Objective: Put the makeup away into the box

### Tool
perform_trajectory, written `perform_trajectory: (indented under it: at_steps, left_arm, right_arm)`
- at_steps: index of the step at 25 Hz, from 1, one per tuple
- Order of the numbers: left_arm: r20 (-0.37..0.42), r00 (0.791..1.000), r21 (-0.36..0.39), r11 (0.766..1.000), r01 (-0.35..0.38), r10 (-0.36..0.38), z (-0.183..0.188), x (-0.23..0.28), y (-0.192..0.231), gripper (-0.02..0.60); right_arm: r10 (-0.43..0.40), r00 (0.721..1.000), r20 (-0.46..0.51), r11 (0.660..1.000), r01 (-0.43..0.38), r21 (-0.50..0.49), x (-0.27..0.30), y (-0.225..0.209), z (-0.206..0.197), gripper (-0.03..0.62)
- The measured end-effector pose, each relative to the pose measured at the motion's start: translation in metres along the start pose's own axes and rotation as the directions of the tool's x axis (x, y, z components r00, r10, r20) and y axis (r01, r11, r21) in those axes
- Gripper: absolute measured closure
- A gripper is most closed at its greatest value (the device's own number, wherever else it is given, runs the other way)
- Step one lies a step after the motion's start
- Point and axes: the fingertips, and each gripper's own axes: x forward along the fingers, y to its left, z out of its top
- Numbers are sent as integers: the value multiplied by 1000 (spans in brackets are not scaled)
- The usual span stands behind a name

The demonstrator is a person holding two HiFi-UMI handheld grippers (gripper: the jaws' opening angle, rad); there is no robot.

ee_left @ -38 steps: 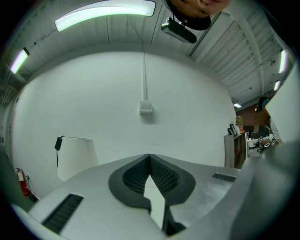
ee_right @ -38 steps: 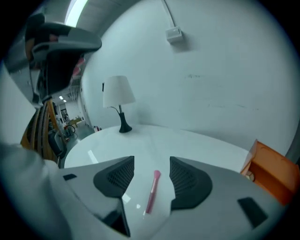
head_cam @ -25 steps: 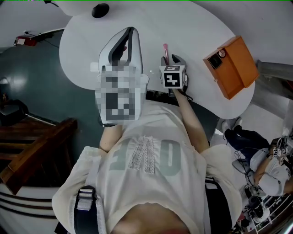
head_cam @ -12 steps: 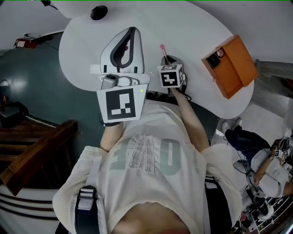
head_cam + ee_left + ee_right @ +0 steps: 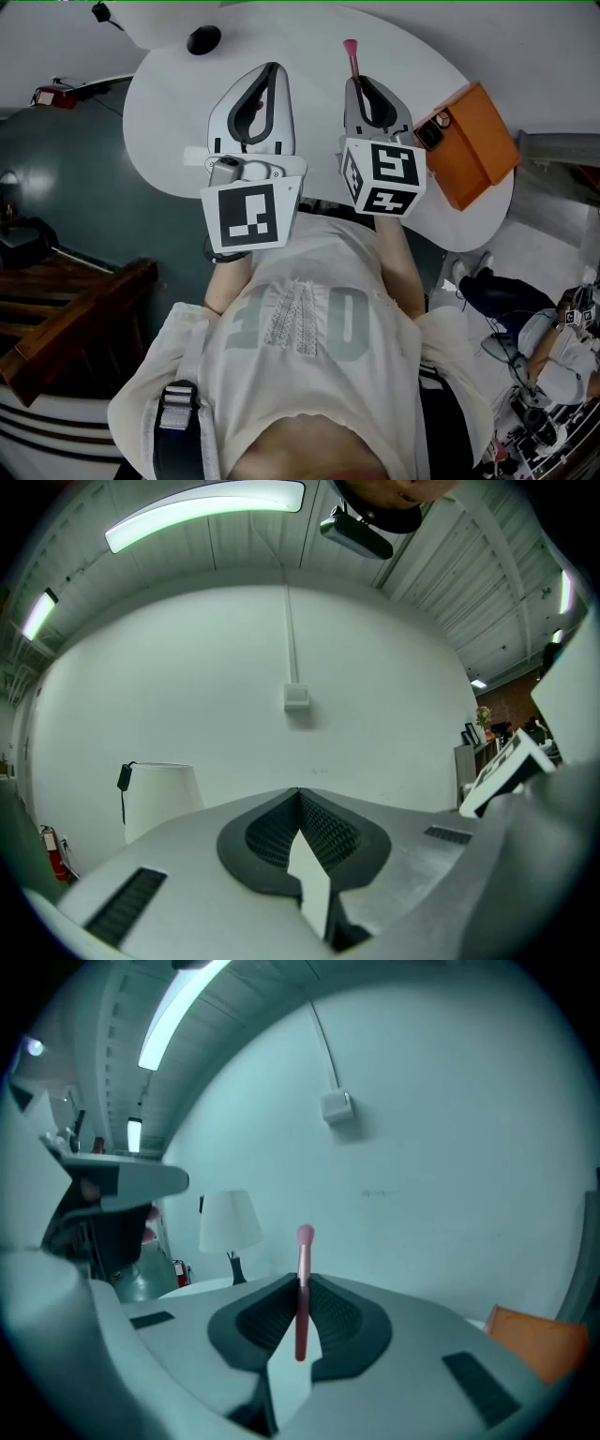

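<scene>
Right gripper point(image 5: 358, 86), jaws just closing on the brush point(image 5: 351, 54) between them, is lifting it up alongside the left gripper point(image 5: 268, 70).

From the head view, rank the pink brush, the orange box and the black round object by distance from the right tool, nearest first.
1. Pink brush: clamped in the right tool, whose jaws have just been closing on it.
2. Orange box: on the table, to that tool's right.
3. Black round object: far left, past the left tool.

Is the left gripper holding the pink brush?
No, the left gripper is shut and empty; the pink brush sits clamped in the right gripper.
</scene>
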Motion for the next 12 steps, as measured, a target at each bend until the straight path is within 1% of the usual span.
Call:
perform_trajectory:
  at_steps: [3, 5, 9, 12]
  left_arm:
    - [11, 1000, 3, 1000, 20, -20, 4, 1, -8, 575]
    - [14, 999, 3, 999, 32, -32, 5, 2, -14, 575]
    - [16, 999, 4, 999, 48, -48, 6, 3, -19, 575]
    - [14, 998, 3, 998, 62, -62, 5, 6, -22, 575]
  right_arm:
    - [-15, 995, 95, 999, 19, -38, -21, 3, 43, 546]
    - [-7, 991, 137, 998, 15, -56, -33, 6, 60, 546]
    - [7, 986, 169, 997, 7, -80, -45, 11, 73, 546]
    - [-8, 985, 171, 997, 21, -73, -47, 9, 73, 546]
